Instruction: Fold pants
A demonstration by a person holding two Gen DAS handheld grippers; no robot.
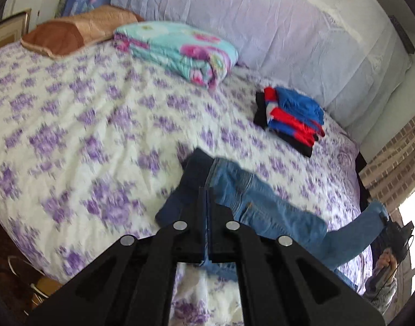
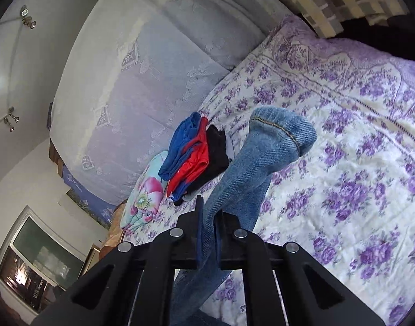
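A pair of blue jeans [image 1: 251,198] hangs above a bed with a purple-flowered cover [image 1: 79,125]. My left gripper [image 1: 206,198] is shut on the waist end of the jeans. The legs stretch right toward my right gripper [image 1: 384,214], seen small at the far right edge. In the right wrist view my right gripper [image 2: 208,212] is shut on the leg end of the jeans [image 2: 262,157], and the hem curls up past the fingers. The jeans are lifted off the bed cover [image 2: 343,163].
A stack of folded blue, red and black clothes [image 1: 291,119] lies near the headboard; it also shows in the right wrist view [image 2: 196,157]. A folded turquoise floral blanket [image 1: 180,49] and a brown pillow [image 1: 71,32] lie further back. A white quilted headboard [image 1: 289,27] runs behind.
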